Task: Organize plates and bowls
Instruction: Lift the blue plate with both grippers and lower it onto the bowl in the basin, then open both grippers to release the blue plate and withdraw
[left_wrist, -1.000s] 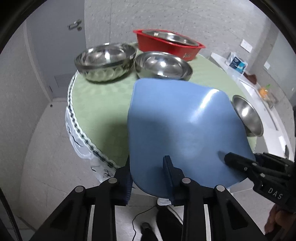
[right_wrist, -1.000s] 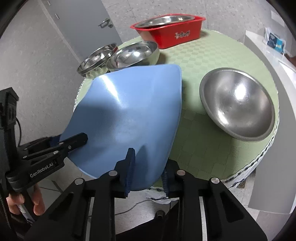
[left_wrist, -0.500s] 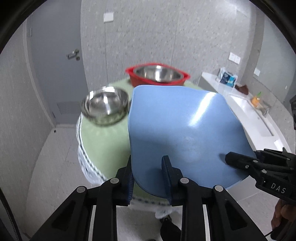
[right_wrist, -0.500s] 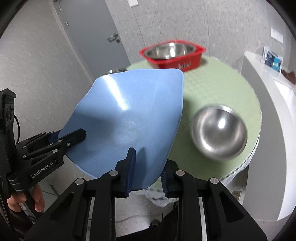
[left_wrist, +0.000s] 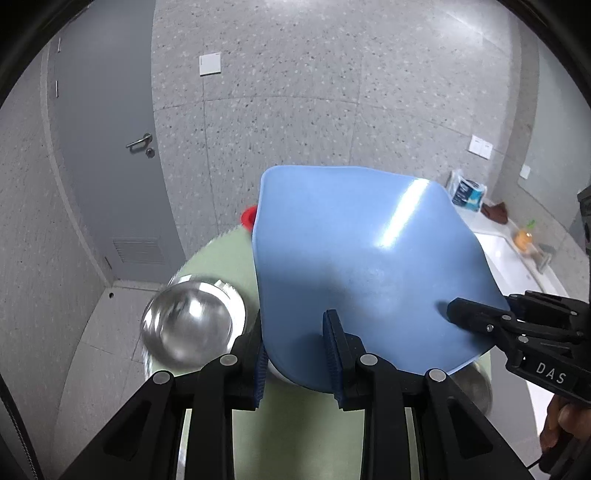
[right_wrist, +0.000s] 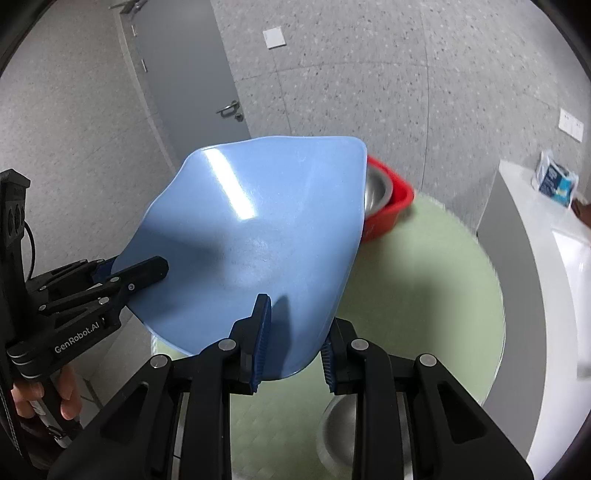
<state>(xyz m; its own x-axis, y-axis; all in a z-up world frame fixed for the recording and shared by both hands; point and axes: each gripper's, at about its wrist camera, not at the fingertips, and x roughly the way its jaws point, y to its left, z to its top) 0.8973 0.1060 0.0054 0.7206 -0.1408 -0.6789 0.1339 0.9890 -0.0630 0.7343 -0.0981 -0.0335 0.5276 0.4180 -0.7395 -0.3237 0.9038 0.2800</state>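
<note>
Both grippers hold one large blue plate (left_wrist: 362, 266) in the air above the round green table (right_wrist: 424, 280). My left gripper (left_wrist: 295, 350) is shut on its near edge. My right gripper (right_wrist: 293, 332) is shut on its other edge and shows in the left wrist view (left_wrist: 476, 317); the left one shows in the right wrist view (right_wrist: 136, 273). The plate (right_wrist: 258, 236) hides much of the table. A steel bowl (left_wrist: 192, 325) sits below left, blurred. A red tub (right_wrist: 388, 210) holding a steel bowl stands at the table's far side. Another steel bowl (right_wrist: 336, 432) lies under the right gripper.
A grey door (left_wrist: 110, 147) and speckled wall stand behind the table. A white counter (right_wrist: 546, 266) with a blue packet (right_wrist: 554, 181) runs along the right. The table's edge drops to a tiled floor (left_wrist: 107, 332) on the left.
Both grippers have lifted the blue plate higher and tilted upward, so the wall fills the views. The table and bowls have dropped lower in frame; the tub is mostly hidden.
</note>
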